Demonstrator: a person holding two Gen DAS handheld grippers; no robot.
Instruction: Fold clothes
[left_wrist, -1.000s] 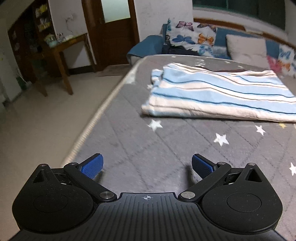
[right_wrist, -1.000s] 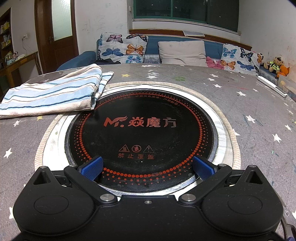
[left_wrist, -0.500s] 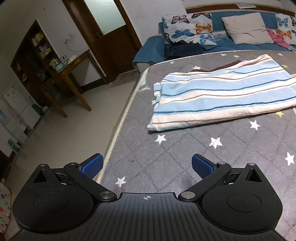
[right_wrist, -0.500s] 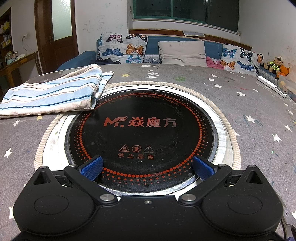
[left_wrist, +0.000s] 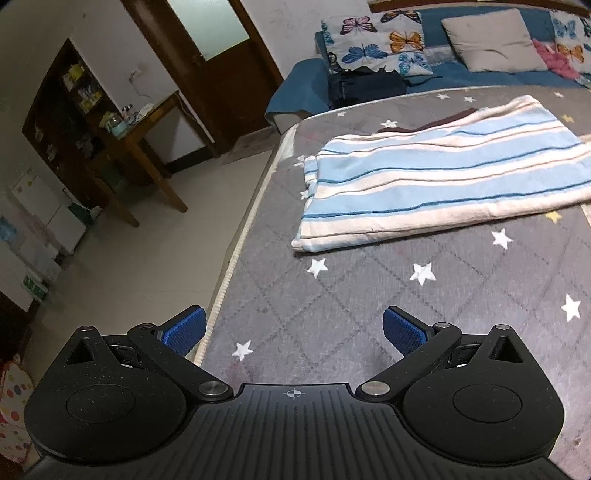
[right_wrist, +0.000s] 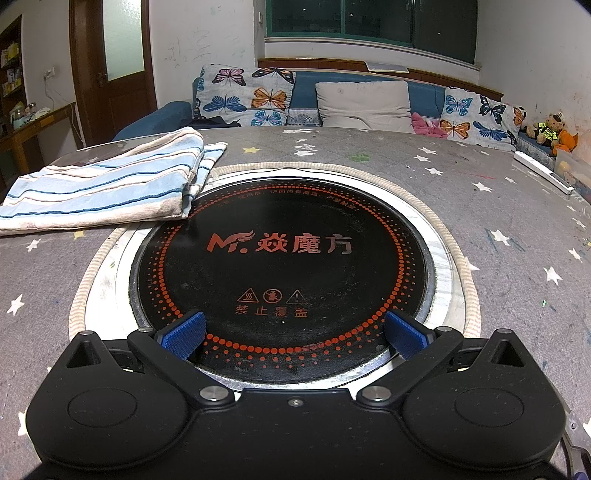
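The striped garment (left_wrist: 439, 177) is lying on the star-printed table cover (left_wrist: 369, 295), already doubled over into a flat, layered rectangle, with a darker piece of cloth (left_wrist: 443, 123) peeking out along its far edge. In the right wrist view the garment (right_wrist: 107, 184) is sitting just left of the round black cooktop (right_wrist: 280, 269), one corner lapping onto the cooktop's pale ring. Its long axis is running from the cooktop toward the table's left edge, and its stripes are running the same way; the stacked layers are showing at the end nearest the cooktop and again at the end near the table edge.

This layout is fitting two stages: a fold partly done, with another halving to come, or a finished fold being left to rest. The pictures are not settling which. If more folding is wanted, it is probably calling for both grippers to pinch the two corners of one short end and carry it over the other.

The left gripper (left_wrist: 293, 330) is hovering above the cover on the near side of the garment, well short of it, fingers spread and holding nothing. The right gripper (right_wrist: 293, 334) is sitting low over the cooktop's near rim, fingers likewise spread and empty. Beyond the cooktop, a sofa with butterfly cushions (right_wrist: 245, 98) is standing by the wall.
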